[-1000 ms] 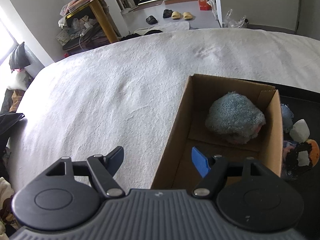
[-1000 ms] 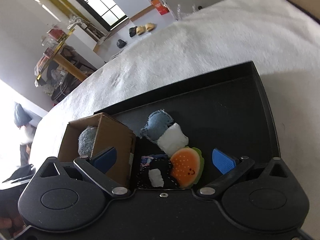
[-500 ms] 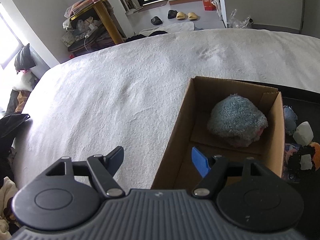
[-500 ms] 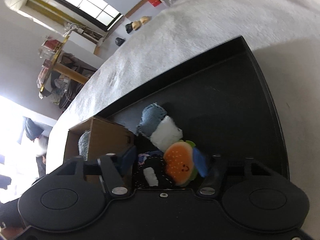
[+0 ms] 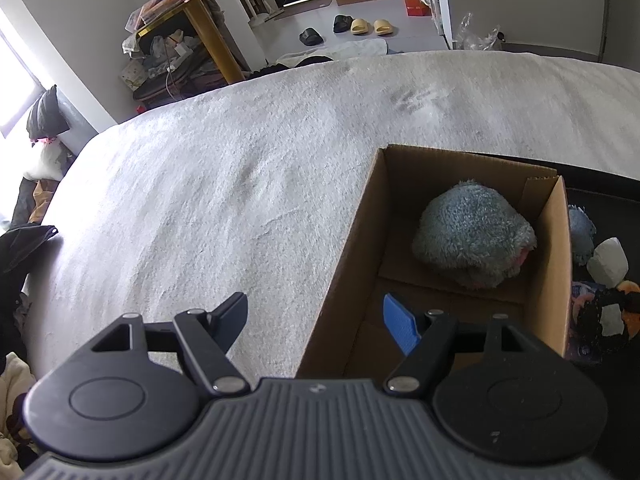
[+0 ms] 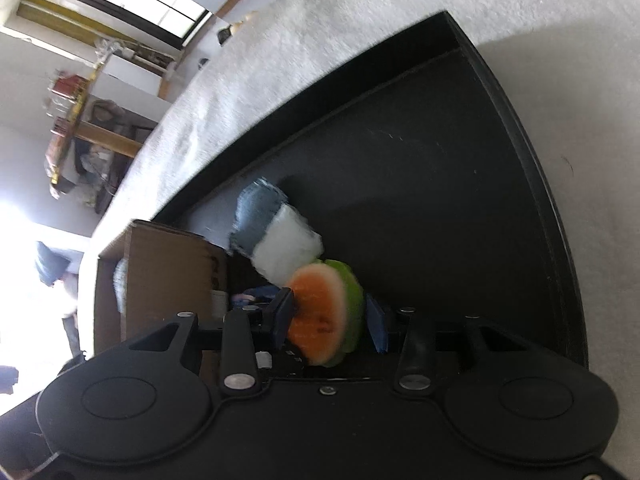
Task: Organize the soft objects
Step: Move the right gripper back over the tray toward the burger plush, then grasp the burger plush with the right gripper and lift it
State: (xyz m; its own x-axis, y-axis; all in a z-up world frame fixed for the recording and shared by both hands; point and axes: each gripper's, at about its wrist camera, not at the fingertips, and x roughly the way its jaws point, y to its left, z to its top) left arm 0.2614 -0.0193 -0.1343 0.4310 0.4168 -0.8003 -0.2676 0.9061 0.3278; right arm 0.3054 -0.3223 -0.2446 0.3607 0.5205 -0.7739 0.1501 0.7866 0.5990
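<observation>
Our right tongs (image 6: 326,316) have just been closing and now pinch the orange-and-green watermelon plush (image 6: 324,312) between their pads — it sits in the black tray (image 6: 460,160), touching a white plush (image 6: 286,250). Our left tongs (image 5: 316,318) hang open, holding nothing, over the near edge of the cardboard box (image 5: 352,248), where a grey fuzzy toy (image 5: 472,236) lies.

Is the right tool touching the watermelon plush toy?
Touching. The right wrist view shows the right tool with both pads against the watermelon plush, its jaws having just been closing.
</observation>
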